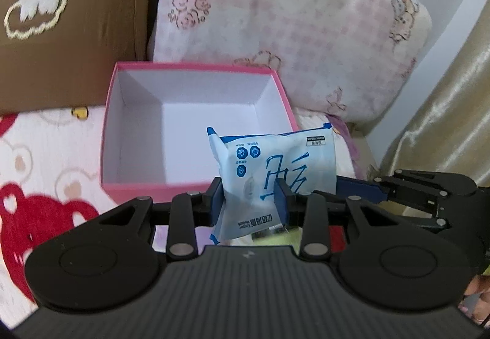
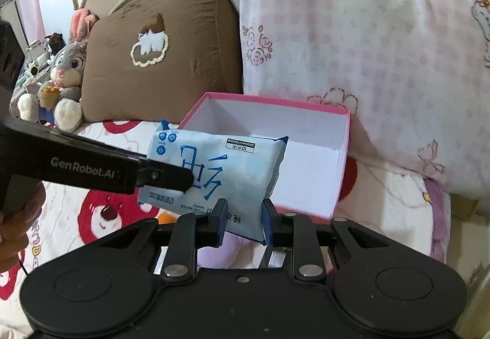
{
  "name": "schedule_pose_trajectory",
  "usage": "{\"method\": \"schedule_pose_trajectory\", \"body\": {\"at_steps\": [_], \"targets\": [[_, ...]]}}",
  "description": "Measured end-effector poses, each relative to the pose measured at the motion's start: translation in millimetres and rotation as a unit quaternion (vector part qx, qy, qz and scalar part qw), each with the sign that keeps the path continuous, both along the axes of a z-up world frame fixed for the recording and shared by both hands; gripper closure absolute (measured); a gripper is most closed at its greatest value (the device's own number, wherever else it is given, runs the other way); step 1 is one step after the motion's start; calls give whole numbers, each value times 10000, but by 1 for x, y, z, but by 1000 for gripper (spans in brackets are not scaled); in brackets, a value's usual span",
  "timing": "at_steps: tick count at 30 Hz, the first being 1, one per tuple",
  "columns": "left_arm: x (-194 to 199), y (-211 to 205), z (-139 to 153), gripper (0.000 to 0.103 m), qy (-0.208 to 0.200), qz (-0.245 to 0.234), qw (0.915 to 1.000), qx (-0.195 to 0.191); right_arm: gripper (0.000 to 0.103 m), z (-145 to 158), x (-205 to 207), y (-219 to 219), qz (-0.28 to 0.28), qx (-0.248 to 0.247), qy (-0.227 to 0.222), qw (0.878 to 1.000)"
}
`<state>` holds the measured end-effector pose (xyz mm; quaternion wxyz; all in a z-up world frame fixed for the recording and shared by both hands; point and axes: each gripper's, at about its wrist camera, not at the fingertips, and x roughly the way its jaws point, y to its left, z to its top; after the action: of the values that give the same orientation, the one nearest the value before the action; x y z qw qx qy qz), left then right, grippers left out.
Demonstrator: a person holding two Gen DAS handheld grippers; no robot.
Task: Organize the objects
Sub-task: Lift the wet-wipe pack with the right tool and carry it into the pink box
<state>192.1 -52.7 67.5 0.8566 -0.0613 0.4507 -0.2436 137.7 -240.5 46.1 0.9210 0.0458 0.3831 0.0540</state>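
- While the pink box [image 1: 196, 127] sits empty on the bedspread [image 1: 39, 161], nothing counts as organised yet; its white interior shows bare in both views.
- Item in hand: one blue-and-white wipes pack [image 1: 275, 167], soft plastic, held in the air in front of the box's near wall, not yet over the opening.
- Left gripper [image 1: 249, 198]: jaws narrowed on the pack's lower part, both pads pressing its sides.
- Right gripper [image 2: 243, 216]: jaws likewise narrowed on the pack's bottom edge, pads against the film on either side; from the left wrist view it reaches in from the right, its tip hidden behind the pack.
- Surroundings: brown cushion [image 2: 159, 63] and pink checked blanket [image 2: 352, 63] stand behind the box; a plush rabbit [image 2: 65, 75] sits well apart at the far left.
- Remaining, by judgement: carry the pack forward over the rim, lower it inside, release both grips. Other items to sort may lie below the grippers, but they are too hidden to name.
- Progress: early; first placement pending.
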Motion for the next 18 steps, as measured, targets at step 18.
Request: {"method": "schedule_pose_trajectory", "body": {"at_steps": [18], "targets": [[142,-24,-114,68,699,580,9944,-532,76,-80,145,-23,-582,-587,886,9926]]}}
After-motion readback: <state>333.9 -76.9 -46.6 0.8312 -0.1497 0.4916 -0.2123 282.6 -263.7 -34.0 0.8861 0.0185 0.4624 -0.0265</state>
